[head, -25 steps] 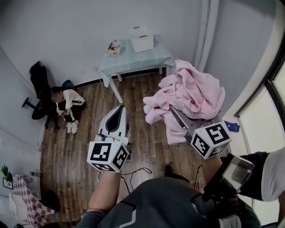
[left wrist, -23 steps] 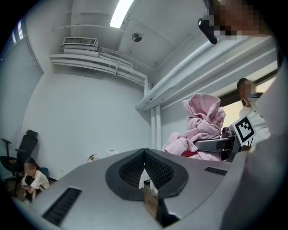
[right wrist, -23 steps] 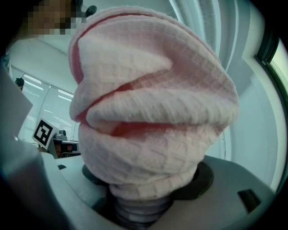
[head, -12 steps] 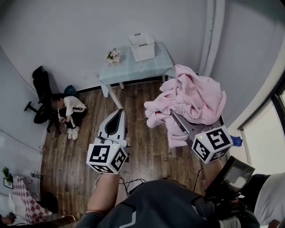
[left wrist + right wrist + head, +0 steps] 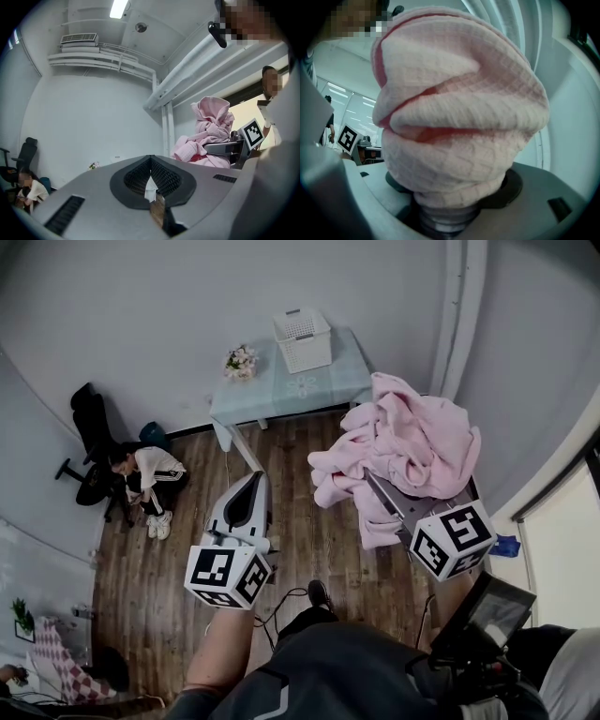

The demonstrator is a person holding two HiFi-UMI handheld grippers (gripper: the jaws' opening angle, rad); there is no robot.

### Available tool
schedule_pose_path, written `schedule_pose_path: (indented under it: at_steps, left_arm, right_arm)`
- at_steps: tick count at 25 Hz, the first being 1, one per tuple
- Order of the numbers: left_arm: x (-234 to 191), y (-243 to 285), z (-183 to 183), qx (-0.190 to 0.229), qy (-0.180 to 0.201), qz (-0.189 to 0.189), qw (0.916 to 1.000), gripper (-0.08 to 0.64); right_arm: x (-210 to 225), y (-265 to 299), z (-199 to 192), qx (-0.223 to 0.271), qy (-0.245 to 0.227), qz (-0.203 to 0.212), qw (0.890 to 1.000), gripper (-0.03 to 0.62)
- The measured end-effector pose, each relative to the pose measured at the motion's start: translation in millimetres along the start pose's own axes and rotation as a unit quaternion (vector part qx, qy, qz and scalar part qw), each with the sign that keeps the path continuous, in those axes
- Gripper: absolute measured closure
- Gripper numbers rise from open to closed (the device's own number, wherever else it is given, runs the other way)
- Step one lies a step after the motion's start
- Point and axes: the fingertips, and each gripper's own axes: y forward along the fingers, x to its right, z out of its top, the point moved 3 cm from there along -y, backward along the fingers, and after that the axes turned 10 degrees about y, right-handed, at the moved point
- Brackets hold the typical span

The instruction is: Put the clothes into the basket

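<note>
A bundle of pink clothes (image 5: 412, 442) hangs high over the wooden floor, with my right gripper (image 5: 373, 479) shut on it; its fingertips are buried in the cloth. In the right gripper view the pink waffle-knit cloth (image 5: 459, 126) fills the frame, wedged between the jaws. My left gripper (image 5: 251, 486) is held level beside it on the left, shut and with nothing in it. The white basket (image 5: 303, 338) stands on a pale blue table (image 5: 281, 395) by the far wall, well beyond both grippers. The left gripper view shows the pink clothes (image 5: 208, 136) to its right.
A small bunch of flowers (image 5: 240, 362) sits on the table left of the basket. A person (image 5: 150, 479) sits on the floor at the left beside a black office chair (image 5: 86, 442). A cable (image 5: 281, 601) lies on the floor near my feet.
The head view has drifted, so the table and basket sit a little lower in the picture. Both grippers and the pink bundle keep their places.
</note>
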Motion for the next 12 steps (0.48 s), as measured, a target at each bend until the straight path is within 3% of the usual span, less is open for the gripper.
schedule_pose_path:
  at_steps: [6,12]
  left_arm:
    - [-2.0,3.2,-5.8,0.017,-0.010,0.008,0.9998,0.551]
    - [-1.0,7.1,-4.1,0.001,-0.001,0.012,0.9999,0.551]
  right_arm:
    - [0.1,2.3,-3.4,-0.002,-0.015,0.011,1.000,0.230]
    - [4.8,5.4,-7.6,-0.004,-0.002,0.024,1.000,0.230]
